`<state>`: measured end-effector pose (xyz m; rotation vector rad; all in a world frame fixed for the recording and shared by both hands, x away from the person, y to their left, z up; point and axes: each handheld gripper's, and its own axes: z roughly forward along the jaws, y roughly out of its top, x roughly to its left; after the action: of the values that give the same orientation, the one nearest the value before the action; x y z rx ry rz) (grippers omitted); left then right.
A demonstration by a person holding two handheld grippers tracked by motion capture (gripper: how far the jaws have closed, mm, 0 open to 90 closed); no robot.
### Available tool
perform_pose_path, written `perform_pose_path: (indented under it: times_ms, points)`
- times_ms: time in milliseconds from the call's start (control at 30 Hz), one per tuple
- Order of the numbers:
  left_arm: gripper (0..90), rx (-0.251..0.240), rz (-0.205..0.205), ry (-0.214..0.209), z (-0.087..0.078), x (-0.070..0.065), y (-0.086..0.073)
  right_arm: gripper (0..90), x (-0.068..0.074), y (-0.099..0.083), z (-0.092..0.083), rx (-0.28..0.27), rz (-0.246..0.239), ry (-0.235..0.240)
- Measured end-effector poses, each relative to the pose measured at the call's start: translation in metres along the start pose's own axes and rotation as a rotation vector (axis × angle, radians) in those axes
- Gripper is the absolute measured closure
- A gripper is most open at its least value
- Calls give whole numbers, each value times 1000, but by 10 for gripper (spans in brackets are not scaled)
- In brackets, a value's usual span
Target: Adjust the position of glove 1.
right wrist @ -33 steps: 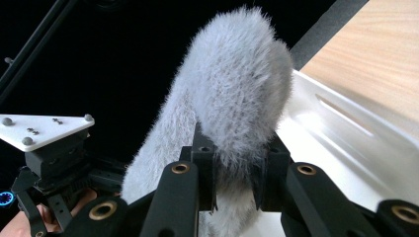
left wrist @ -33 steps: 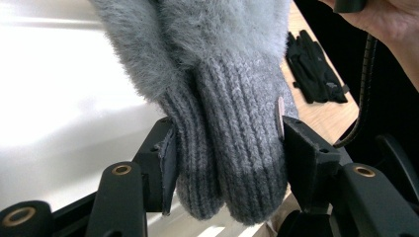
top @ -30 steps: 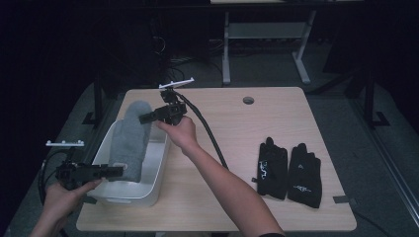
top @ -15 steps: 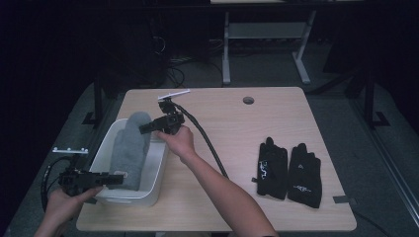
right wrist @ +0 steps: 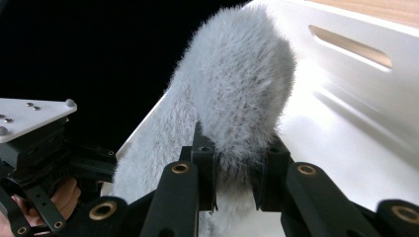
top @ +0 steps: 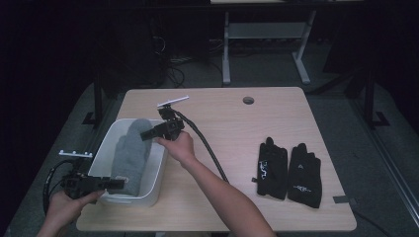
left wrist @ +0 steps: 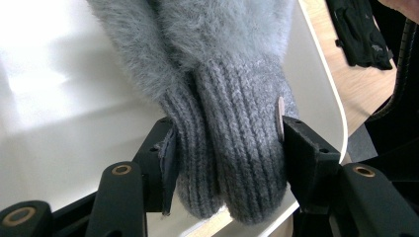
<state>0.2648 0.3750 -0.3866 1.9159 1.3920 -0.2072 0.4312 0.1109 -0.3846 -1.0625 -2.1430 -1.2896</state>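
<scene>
Both grippers lower now: mitten (top: 129, 153) sunk lengthwise into bin (top: 159, 170). Left gripper (top: 114, 183) pinches cuff at near end, right gripper (top: 144, 135) clamps fuzzy tip.

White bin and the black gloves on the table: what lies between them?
In the high view, between the white bin and the black gloves lie bare tabletop, the person's right forearm and the right gripper's cable.
</scene>
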Motion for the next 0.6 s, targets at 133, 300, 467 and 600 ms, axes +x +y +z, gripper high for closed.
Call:
perform_pose_path:
  times_ms: [133,300,467,600]
  points:
    - [428,7,1,-9,-1,-1,1,747,0,0,0,6,-1,-9]
    - [349,-8,-19,6,-4,-1,0,749,-2,-2,3,18,-5,-17]
    - [349,-40,-28,-3,-9,1,-1,749,-1,-7,14,77,-32,-60]
    - [351,-44,-14,-2,-9,-2,1,747,-4,-9,20,107,-36,-66]
